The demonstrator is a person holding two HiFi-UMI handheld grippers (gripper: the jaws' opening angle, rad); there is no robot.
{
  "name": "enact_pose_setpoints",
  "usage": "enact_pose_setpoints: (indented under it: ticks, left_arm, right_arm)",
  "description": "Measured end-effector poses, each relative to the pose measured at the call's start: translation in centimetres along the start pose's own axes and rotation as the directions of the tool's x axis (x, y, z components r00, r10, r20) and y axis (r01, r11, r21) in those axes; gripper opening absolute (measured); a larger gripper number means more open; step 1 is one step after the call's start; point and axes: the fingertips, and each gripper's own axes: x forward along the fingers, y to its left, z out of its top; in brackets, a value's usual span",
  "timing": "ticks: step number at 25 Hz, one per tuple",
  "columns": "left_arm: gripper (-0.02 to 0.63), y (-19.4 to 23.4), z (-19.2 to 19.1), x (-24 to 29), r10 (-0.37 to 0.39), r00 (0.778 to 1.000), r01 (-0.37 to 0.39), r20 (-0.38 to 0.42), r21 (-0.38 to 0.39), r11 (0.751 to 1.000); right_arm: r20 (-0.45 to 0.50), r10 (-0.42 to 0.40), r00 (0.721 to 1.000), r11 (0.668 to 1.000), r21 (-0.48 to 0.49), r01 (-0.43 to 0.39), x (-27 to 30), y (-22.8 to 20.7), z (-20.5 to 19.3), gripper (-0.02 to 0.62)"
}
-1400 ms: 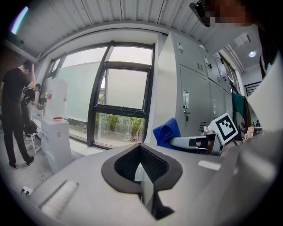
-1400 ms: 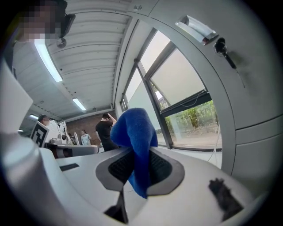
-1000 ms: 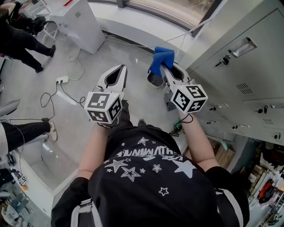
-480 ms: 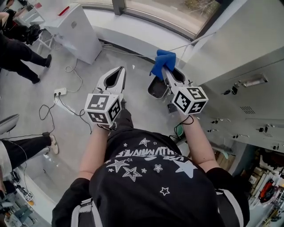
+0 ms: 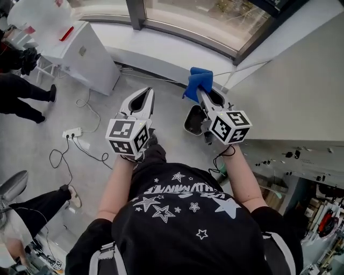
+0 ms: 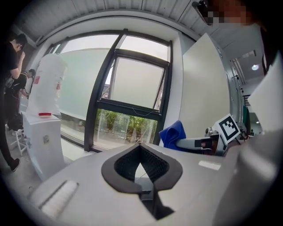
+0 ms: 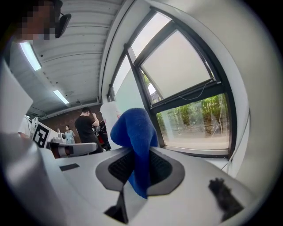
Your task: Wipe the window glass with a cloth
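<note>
A blue cloth (image 5: pixel 198 80) (image 7: pixel 135 141) sticks out of my right gripper (image 5: pixel 200 92) (image 7: pixel 140 164), whose jaws are shut on it. The window glass (image 5: pixel 215 16) (image 7: pixel 196 117) (image 6: pixel 128 128) lies ahead of both grippers, framed in dark metal, with greenery behind the lower pane. The cloth is apart from the glass. My left gripper (image 5: pixel 141 96) (image 6: pixel 139 152) is held beside the right one, jaws shut with nothing between them. From the left gripper view the cloth (image 6: pixel 173 133) and right gripper (image 6: pixel 199 143) show to the right.
A white cabinet unit (image 5: pixel 88 51) (image 6: pixel 42 141) stands left by the window sill (image 5: pixel 161 40). Cables and a power strip (image 5: pixel 71 132) lie on the floor. A dark bin (image 5: pixel 194 119) sits below the right gripper. Grey lockers (image 5: pixel 301 96) rise at right. People (image 5: pixel 21 86) stand at left.
The view has tilted up toward the window; both grippers keep their hold and spacing, the cloth now nearer the sill and glass.
</note>
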Motion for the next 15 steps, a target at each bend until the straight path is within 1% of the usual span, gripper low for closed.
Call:
enact_pose_setpoints:
  ticks: [3, 9, 15]
  left_arm:
    - [0.009, 3.3, 1.3, 2.0, -0.020, 1.000, 0.020, -0.005, -0.008, 1.000]
    - [0.009, 10.0, 3.0, 4.5, -0.047, 0.999, 0.048, -0.017, 0.005, 0.999]
    - [0.009, 14.1, 3.3, 6.1, -0.078, 0.996, 0.078, -0.037, 0.002, 0.997]
  right_arm:
    - [-0.003, -0.022, 1.000, 1.000, 0.009, 0.022, 3.8, -0.1, 1.2, 0.074]
    - [-0.013, -0.033, 0.999, 0.999, 0.004, 0.033, 11.5, 1.2, 2.5, 0.074]
    - [-0.014, -0.062, 0.998, 0.998, 0.012, 0.062, 15.6, 1.8, 3.0, 0.074]
